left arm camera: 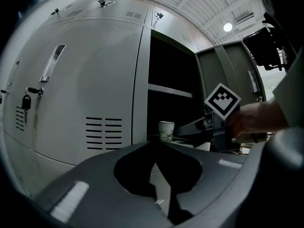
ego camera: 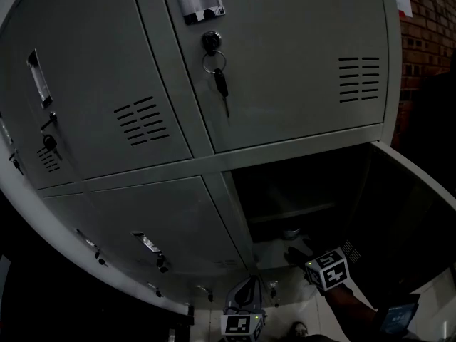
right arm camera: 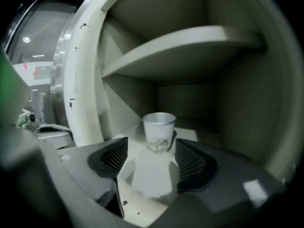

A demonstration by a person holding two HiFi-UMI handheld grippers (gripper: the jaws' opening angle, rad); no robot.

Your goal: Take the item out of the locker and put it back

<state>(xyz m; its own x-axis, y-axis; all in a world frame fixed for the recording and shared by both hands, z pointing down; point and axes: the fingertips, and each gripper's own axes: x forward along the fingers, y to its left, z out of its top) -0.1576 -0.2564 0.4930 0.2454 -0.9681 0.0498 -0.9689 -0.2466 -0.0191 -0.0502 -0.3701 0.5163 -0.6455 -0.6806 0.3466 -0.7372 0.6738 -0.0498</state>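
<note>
A right tool (right arm camera: 151,139) reaches into the open lower locker (ego camera: 229,191), its jaws spread wide and gripping nothing, in line with a small paper cup (right arm camera: 159,131) that stands upright on the compartment floor beneath a shelf (right arm camera: 190,42). The left tool (left arm camera: 156,144) waits outside, jaws closed on nothing. The cup looks light, thin-walled and easily crushed or tipped. A gentle squeeze across its middle, below the rolled rim, is probably the safest hold.
</note>
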